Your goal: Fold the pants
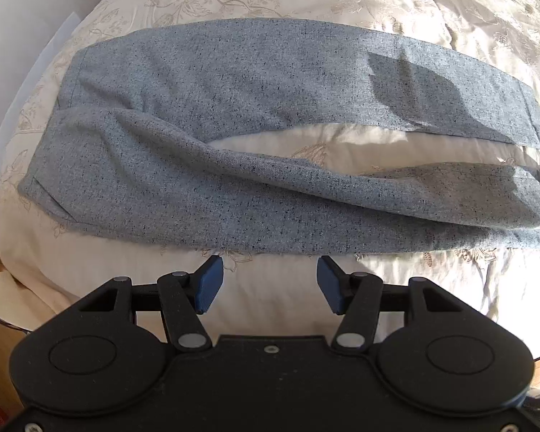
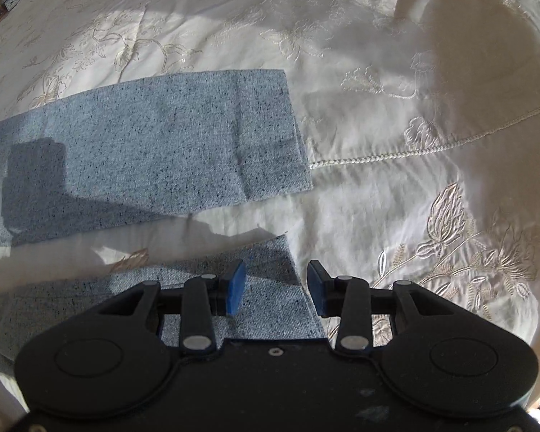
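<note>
i'm seeing grey speckled pants (image 1: 212,115) lying spread on the embroidered cream bedspread (image 1: 432,10), legs apart. my left tool (image 1: 267,282) is hanging open beside them; my right tool (image 2: 275,289) is gaping over, maybe touching, the near leg's hem.

Spread flat on the bedspread (image 1: 306,7), pants (image 1: 234,115) with waist to the left, both legs running rightward with a gap between, near leg (image 2: 90,288) before far leg (image 2: 162,136), left gripper (image 1: 268,280) just short of the near edge, right gripper (image 2: 275,289) over the near hem.
</note>
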The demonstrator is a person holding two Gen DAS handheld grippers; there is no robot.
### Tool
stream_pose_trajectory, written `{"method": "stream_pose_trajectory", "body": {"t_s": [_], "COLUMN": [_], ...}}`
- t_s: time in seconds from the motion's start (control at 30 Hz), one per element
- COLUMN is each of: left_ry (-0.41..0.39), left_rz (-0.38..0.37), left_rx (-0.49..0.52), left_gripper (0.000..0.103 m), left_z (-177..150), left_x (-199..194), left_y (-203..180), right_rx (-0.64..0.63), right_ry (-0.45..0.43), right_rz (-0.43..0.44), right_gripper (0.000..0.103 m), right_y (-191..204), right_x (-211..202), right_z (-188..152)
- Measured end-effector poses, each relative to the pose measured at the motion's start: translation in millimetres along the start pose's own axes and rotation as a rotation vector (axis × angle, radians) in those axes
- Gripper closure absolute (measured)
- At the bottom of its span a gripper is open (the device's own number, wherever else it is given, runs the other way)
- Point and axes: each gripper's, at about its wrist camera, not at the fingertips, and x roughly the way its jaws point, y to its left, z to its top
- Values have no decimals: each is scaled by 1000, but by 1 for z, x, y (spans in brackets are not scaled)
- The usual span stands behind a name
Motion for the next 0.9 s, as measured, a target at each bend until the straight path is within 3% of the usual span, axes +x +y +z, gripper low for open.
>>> {"method": "stream_pose_trajectory", "body": {"t_s": [0.13, 0.2, 0.23, 0.27, 0.37, 0.53, 0.63, 0.73, 0.9], "left_ry": [-1, 0, 0, 1, -2, -27, -52, -69, -90], "left_rz": [12, 12, 11, 11, 10, 9, 18, 5, -59], "left_rx": [-2, 3, 6, 9, 11, 25, 58, 179, 400], "left_gripper": [42, 42, 42, 42, 42, 42, 42, 42, 42], "left_z": [-1, -1, -1, 0, 0, 2, 2, 0, -14], "left_x": [-2, -1, 0, 0, 2, 8, 16, 29, 42], "left_y": [-5, -7, -8, -10, -12, -10, -8, -11, -15], "right_rx": [43, 50, 39, 25, -28, -10, 14, 22, 1], "right_ry": [26, 20, 20, 27, 0, -86, -119, -138, -108], "right_rz": [64, 105, 124, 146, 149, 41, 35, 86, 160], "right_gripper": [61, 70, 98, 102, 102, 102, 92, 80, 80], "right_y": [-8, -9, -8, -7, 6, 7, -4, -3, 33], "right_x": [11, 10, 9, 8, 0, -14, -25, -47, -74], "right_z": [-4, -7, -8, -9, -12, -6, 0, -6, -50]}}
